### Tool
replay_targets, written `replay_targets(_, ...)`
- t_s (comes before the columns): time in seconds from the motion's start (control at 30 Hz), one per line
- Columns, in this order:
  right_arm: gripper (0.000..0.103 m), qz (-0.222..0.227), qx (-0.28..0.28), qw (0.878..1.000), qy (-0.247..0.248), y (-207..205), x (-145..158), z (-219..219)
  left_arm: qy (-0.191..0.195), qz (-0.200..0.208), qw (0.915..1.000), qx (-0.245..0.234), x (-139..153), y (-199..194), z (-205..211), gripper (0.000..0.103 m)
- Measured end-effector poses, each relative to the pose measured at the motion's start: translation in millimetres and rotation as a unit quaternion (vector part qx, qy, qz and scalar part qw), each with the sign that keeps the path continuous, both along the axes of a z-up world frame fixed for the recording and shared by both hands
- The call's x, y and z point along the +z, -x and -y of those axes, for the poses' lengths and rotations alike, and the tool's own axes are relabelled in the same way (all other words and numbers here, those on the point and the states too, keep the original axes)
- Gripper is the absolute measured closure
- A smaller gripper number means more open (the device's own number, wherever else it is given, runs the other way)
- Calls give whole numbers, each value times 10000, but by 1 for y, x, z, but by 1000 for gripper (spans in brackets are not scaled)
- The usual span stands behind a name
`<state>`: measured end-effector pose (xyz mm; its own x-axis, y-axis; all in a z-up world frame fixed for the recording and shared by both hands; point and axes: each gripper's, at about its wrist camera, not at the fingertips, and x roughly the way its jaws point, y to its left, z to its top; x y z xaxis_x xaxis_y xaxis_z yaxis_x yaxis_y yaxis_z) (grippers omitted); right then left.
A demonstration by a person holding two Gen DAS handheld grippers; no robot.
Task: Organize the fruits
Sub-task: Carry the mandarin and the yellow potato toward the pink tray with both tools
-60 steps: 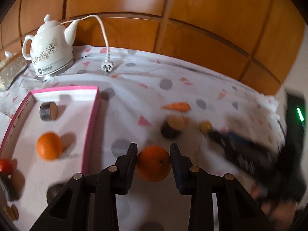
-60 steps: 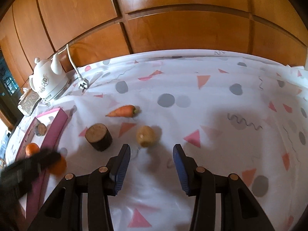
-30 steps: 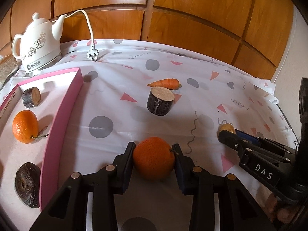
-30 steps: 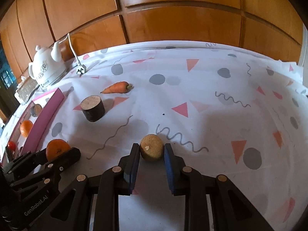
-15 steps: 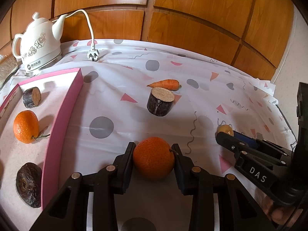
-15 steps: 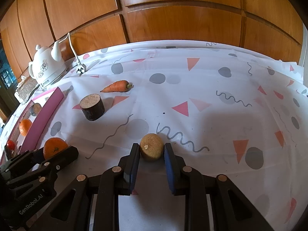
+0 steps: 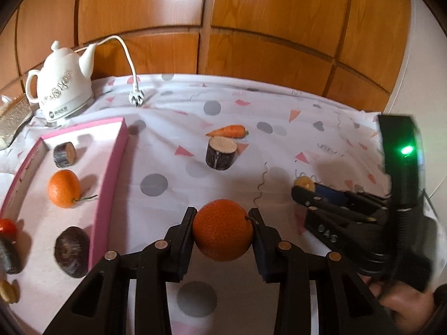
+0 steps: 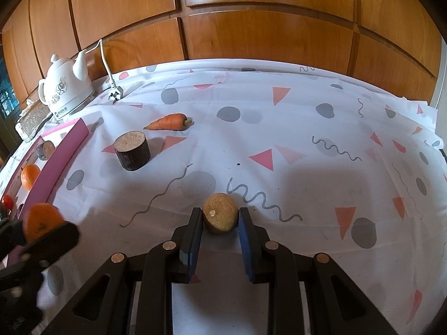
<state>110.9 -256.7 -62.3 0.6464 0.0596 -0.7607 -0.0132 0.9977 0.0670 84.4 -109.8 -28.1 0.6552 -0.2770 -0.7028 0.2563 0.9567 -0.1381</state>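
Over the patterned tablecloth (image 8: 279, 128), downward-tilted left fingers (image 7: 192, 231) clamp an orange (image 7: 222, 230), right fingers (image 8: 195, 223) a brown fruit (image 8: 220, 216).

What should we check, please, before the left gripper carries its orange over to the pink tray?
1. Left gripper clamped on the orange: ok.
2. Orange off the cloth: cannot tell.
3. Bare floor in the pink tray for another fruit: ok, between the tray's orange and the dark round piece.
4. Tray wall stands in the way: not ok, lift over it.
5. Right gripper clamped on the small brown fruit: ok.
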Motion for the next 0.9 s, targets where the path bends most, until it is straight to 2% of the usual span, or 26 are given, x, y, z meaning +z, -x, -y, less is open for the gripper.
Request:
replay_targets(0.53,77,-29,26,9997,260,0,0,-5,185,288,9986,392,45,24,-47,65)
replay_targets(0.9,78,-44,47,9990,452,0,1,-10,457,242,9952,836,49,30,-92,65)
